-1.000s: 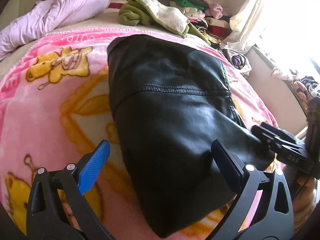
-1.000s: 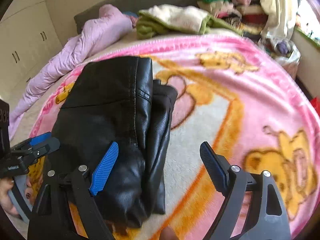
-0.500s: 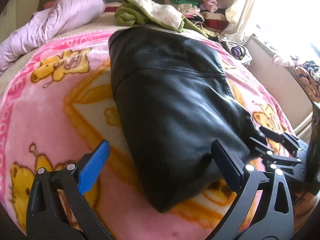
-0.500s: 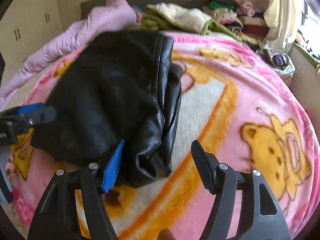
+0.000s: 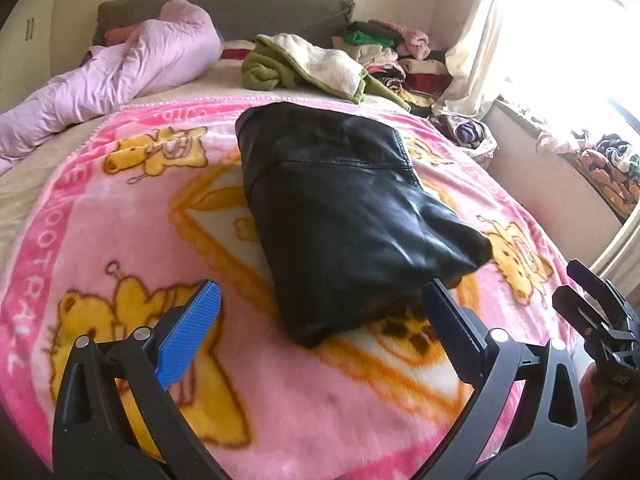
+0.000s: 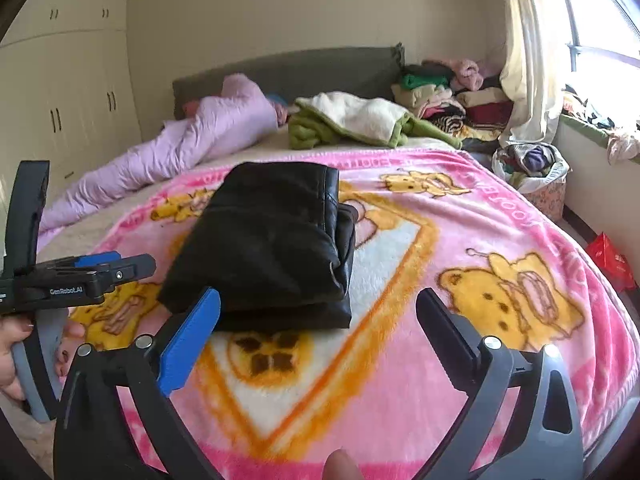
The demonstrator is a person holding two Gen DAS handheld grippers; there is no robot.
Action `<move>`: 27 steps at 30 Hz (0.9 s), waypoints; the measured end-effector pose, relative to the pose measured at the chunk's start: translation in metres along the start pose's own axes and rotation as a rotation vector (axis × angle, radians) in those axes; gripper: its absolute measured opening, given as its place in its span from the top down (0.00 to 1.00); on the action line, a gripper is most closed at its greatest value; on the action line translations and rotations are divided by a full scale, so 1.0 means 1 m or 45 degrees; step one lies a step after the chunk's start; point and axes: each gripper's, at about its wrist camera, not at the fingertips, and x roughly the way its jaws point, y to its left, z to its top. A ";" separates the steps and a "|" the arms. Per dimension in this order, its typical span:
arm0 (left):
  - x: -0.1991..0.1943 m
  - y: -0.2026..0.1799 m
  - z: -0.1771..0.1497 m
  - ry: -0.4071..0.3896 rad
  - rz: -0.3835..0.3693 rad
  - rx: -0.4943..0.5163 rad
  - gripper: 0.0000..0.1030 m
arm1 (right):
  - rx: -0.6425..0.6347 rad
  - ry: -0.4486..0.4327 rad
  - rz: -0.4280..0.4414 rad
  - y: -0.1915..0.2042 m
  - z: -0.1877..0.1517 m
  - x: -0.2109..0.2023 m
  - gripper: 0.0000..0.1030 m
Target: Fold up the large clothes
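Black plastic jaws of the left hand-held gripper (image 5: 320,308) and the right hand-held gripper (image 6: 318,312) gape wide, holding nothing. Just beyond their tips, untouched, lies the folded black leather jacket (image 5: 344,216) on the pink blanket (image 5: 120,216). Farther off sits a lilac duvet (image 6: 192,144).

Blanket (image 6: 460,240) open right of folded jacket (image 6: 272,248).

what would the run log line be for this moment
stage: fold done | black jacket: folded, lying on pink blanket | left tool: open, clear of jacket | right tool: open, clear of jacket
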 end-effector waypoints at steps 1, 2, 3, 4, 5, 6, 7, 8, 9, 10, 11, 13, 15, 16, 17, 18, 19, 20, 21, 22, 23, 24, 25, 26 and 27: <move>-0.006 0.001 -0.004 -0.012 0.004 -0.009 0.08 | 0.005 -0.003 0.003 0.001 -0.002 -0.004 0.04; -0.010 0.002 -0.008 -0.018 0.000 -0.015 0.08 | 0.013 -0.004 0.008 0.002 -0.005 -0.008 0.04; -0.014 0.002 -0.012 -0.023 -0.004 -0.022 0.08 | 0.019 -0.002 0.015 0.004 -0.008 -0.011 0.04; -0.018 0.003 -0.016 -0.030 -0.008 -0.028 0.08 | 0.022 0.004 0.019 0.004 -0.010 -0.012 0.04; -0.021 0.003 -0.020 -0.035 -0.009 -0.032 0.08 | 0.024 0.020 0.019 0.006 -0.014 -0.014 0.04; -0.024 0.003 -0.025 -0.035 -0.004 -0.036 0.08 | 0.023 0.029 0.017 0.009 -0.017 -0.015 0.04; -0.026 0.002 -0.030 -0.034 -0.002 -0.035 0.08 | 0.014 0.040 0.012 0.012 -0.022 -0.016 0.04; -0.027 0.002 -0.035 -0.030 0.000 -0.032 0.08 | 0.008 0.043 -0.003 0.014 -0.025 -0.017 0.04; -0.028 0.002 -0.039 -0.028 0.006 -0.035 0.08 | 0.005 0.043 -0.018 0.017 -0.028 -0.018 0.04; -0.029 0.003 -0.042 -0.027 0.010 -0.038 0.08 | -0.001 0.048 -0.028 0.020 -0.032 -0.018 0.04; -0.030 0.005 -0.047 -0.030 0.012 -0.046 0.08 | 0.002 0.054 -0.035 0.021 -0.035 -0.018 0.04; -0.031 0.006 -0.053 -0.035 0.019 -0.054 0.08 | 0.011 0.068 -0.034 0.024 -0.042 -0.017 0.04; -0.032 0.008 -0.059 -0.042 0.032 -0.050 0.08 | 0.017 0.082 -0.040 0.027 -0.047 -0.015 0.04; -0.032 0.008 -0.061 -0.040 0.044 -0.042 0.08 | 0.013 0.089 -0.040 0.028 -0.049 -0.014 0.04; -0.031 0.008 -0.063 -0.039 0.054 -0.040 0.08 | 0.008 0.090 -0.047 0.029 -0.051 -0.013 0.04; -0.032 0.009 -0.065 -0.045 0.073 -0.039 0.08 | 0.002 0.090 -0.052 0.030 -0.052 -0.013 0.04; -0.032 0.009 -0.066 -0.048 0.083 -0.039 0.08 | -0.007 0.092 -0.052 0.031 -0.053 -0.012 0.04; -0.031 0.010 -0.067 -0.050 0.094 -0.038 0.08 | -0.011 0.093 -0.056 0.031 -0.053 -0.012 0.04; -0.031 0.011 -0.067 -0.051 0.095 -0.039 0.08 | -0.008 0.095 -0.058 0.030 -0.053 -0.011 0.04; -0.031 0.012 -0.067 -0.053 0.089 -0.042 0.08 | -0.006 0.099 -0.052 0.030 -0.053 -0.011 0.04; -0.032 0.012 -0.067 -0.056 0.087 -0.045 0.08 | -0.003 0.102 -0.048 0.031 -0.054 -0.011 0.04; -0.032 0.012 -0.067 -0.060 0.083 -0.046 0.08 | -0.001 0.100 -0.054 0.031 -0.053 -0.011 0.04; -0.032 0.012 -0.067 -0.061 0.081 -0.047 0.08 | 0.000 0.097 -0.058 0.030 -0.053 -0.012 0.04; -0.033 0.013 -0.067 -0.063 0.081 -0.048 0.08 | 0.001 0.097 -0.059 0.029 -0.052 -0.012 0.04; -0.033 0.012 -0.067 -0.062 0.083 -0.047 0.08 | 0.004 0.094 -0.064 0.029 -0.052 -0.012 0.04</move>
